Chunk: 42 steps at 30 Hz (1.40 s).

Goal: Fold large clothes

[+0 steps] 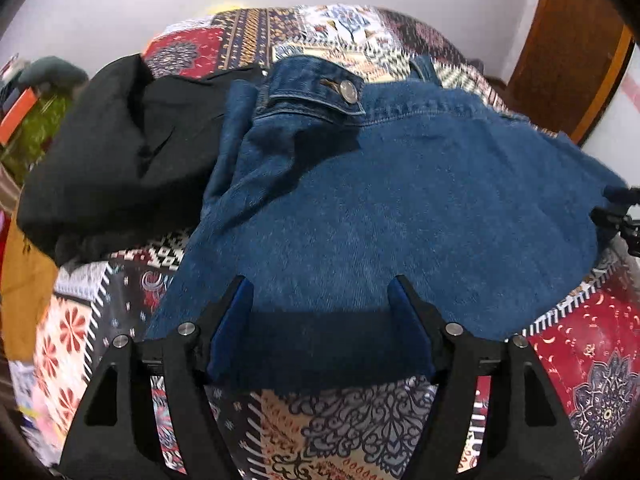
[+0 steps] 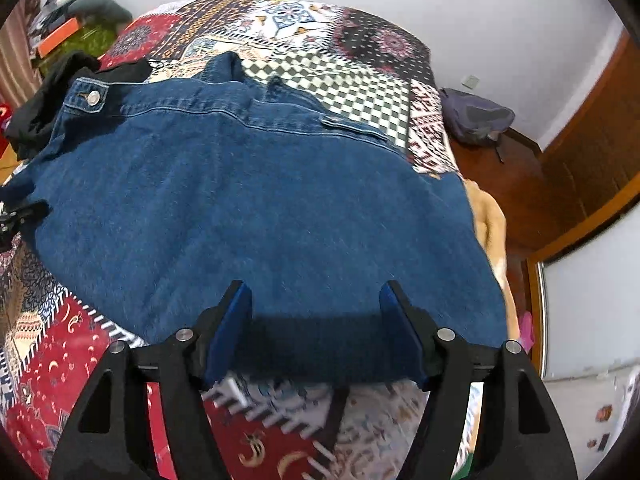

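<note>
A blue denim garment (image 1: 380,208) lies spread on the patterned bedspread (image 1: 360,432); its waistband with a metal button (image 1: 349,92) is at the far side. My left gripper (image 1: 322,284) is open, its blue-padded jaws standing wide apart over the near hem. In the right wrist view the same denim garment (image 2: 260,208) fills the middle. My right gripper (image 2: 316,290) is open too, jaws wide apart above the near hem. Each gripper shows at the other view's edge: the right one (image 1: 624,216), the left one (image 2: 16,216).
A black garment (image 1: 120,148) lies crumpled left of the denim. A mustard cloth (image 1: 24,280) hangs at the bed's left edge. A dark bag (image 2: 476,116) sits on the floor at right, by a wooden door (image 2: 592,152). Clutter (image 2: 68,32) lies at far left.
</note>
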### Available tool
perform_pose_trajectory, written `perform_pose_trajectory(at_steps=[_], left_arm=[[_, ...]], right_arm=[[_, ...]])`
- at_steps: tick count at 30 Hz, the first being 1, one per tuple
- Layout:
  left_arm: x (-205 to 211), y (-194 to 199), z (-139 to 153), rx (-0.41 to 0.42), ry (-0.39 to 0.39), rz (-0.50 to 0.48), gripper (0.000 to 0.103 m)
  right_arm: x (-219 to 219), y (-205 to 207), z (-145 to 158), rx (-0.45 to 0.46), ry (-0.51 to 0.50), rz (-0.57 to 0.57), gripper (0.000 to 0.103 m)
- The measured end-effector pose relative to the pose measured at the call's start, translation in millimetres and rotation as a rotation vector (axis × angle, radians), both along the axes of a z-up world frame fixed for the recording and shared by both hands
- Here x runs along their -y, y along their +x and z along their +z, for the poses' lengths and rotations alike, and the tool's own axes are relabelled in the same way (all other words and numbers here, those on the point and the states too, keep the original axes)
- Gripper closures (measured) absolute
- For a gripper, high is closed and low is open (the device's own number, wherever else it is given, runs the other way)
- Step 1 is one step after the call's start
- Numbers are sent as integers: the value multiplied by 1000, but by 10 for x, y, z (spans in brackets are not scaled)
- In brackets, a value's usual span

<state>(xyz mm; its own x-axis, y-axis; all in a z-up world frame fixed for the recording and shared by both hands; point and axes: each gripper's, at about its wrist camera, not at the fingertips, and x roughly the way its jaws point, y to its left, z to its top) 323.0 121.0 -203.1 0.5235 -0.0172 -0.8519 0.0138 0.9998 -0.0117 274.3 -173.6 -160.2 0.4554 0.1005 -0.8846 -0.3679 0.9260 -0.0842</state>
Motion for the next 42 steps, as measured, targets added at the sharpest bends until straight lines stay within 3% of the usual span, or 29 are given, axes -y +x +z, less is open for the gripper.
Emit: perform_pose_trajectory(at_steps=[6,14,17,22,26,29,38,42], left_arm=[[-40,-234,118,35,-8,57,30],[-204,-443,242,15,-1,153,30],[-361,-535,277,19,-115,207,26],[-595,-549,76,-28,-469,256,24],[-629,-451,-157,-52,-646,280,25],[-659,-360,-295,-34,-711,324,25],[-605,-48,-395,-7,-688,371,27],[-543,139,-352,-30,-583,389,45]], right_arm=[[131,-137,65,2,13,-23,38],[25,-292,256,42,32,-3,38],[-69,-350,353,63,63,22,38],[-259,-393,363,63,95,62,38],[-389,-405,305,44,107,88,38],[-463,-417,261,38,102,104,38],[-542,-344,123,2,94,105,38],[-534,-333,96,-15,114,100,38]])
